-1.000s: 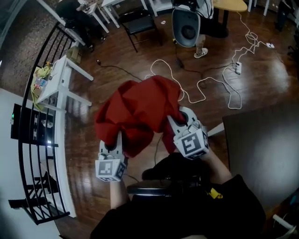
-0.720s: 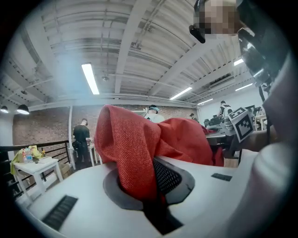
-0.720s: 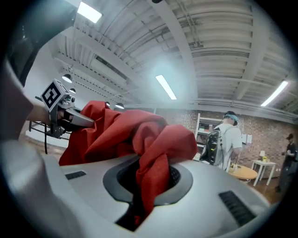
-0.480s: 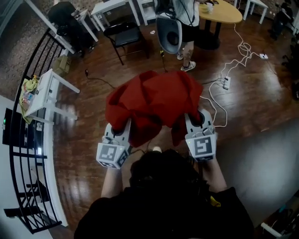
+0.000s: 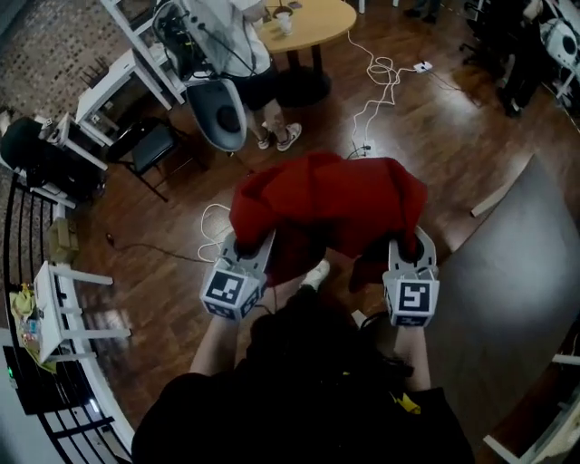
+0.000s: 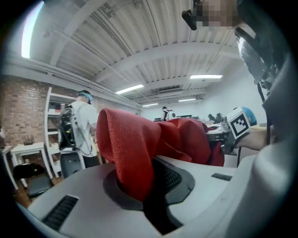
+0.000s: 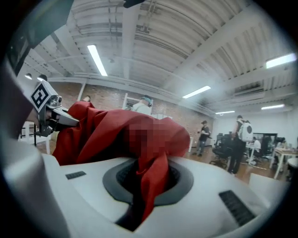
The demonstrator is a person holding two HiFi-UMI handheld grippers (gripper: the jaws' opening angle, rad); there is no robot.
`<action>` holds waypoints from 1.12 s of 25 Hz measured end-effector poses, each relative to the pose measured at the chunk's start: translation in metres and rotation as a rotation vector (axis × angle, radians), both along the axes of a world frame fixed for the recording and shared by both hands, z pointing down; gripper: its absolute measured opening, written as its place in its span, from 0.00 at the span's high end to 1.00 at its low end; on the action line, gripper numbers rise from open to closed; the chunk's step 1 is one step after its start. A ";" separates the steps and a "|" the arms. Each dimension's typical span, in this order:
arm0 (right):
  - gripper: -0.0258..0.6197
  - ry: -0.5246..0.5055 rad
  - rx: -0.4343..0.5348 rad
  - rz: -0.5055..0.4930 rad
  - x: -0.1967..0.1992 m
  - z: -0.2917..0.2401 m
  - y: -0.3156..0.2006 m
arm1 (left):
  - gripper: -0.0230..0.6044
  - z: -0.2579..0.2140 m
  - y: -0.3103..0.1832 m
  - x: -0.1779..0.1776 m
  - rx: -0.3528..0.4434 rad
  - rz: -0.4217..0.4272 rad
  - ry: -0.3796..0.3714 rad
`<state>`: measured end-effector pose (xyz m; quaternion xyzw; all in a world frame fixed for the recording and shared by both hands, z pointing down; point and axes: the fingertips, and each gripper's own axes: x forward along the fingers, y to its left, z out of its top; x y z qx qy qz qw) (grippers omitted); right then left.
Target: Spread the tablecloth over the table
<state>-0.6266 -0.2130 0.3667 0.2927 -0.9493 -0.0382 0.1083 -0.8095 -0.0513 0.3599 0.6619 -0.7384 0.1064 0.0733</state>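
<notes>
A bunched red tablecloth (image 5: 331, 204) hangs in the air between both grippers, above the wooden floor. My left gripper (image 5: 243, 249) is shut on its left edge; in the left gripper view the red cloth (image 6: 135, 148) is pinched in the jaws. My right gripper (image 5: 410, 252) is shut on the right edge; in the right gripper view a fold of the cloth (image 7: 151, 172) runs down into the closed jaws. A dark grey table (image 5: 507, 290) lies at the right, just beyond the right gripper. The fingertips are hidden under the fabric.
A person (image 5: 236, 45) stands ahead by a grey chair (image 5: 220, 113) and a round wooden table (image 5: 308, 23). White cables (image 5: 381, 82) trail on the floor. White tables (image 5: 54, 308) and a black railing (image 5: 36, 426) are at the left.
The view has swung to the right with both grippers and the cloth. The dark table has come in at the right, and the railing has slid to the left.
</notes>
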 end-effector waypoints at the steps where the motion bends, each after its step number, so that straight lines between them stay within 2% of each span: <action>1: 0.89 0.005 -0.003 0.053 0.002 0.004 -0.018 | 0.90 0.005 -0.027 -0.005 -0.002 0.055 -0.003; 4: 0.89 0.013 -0.016 0.153 0.004 0.017 -0.065 | 0.90 0.011 -0.105 -0.020 0.001 0.197 -0.013; 7: 0.89 0.048 0.005 0.236 -0.007 0.009 -0.105 | 0.90 0.000 -0.168 -0.039 0.027 0.298 -0.036; 14: 0.89 0.045 0.048 0.367 -0.049 -0.010 -0.158 | 0.90 -0.012 -0.245 -0.089 0.070 0.409 -0.026; 17: 0.89 0.073 0.077 0.379 -0.058 -0.013 -0.180 | 0.90 -0.013 -0.281 -0.100 0.096 0.441 -0.003; 19: 0.89 0.086 0.091 0.376 -0.053 -0.015 -0.193 | 0.90 -0.011 -0.309 -0.096 0.106 0.474 0.021; 22: 0.89 0.083 0.095 0.421 -0.025 -0.021 -0.222 | 0.90 -0.010 -0.357 -0.070 0.107 0.529 0.034; 28: 0.89 0.078 0.142 0.514 0.044 -0.018 -0.307 | 0.90 -0.007 -0.453 -0.008 0.129 0.605 0.000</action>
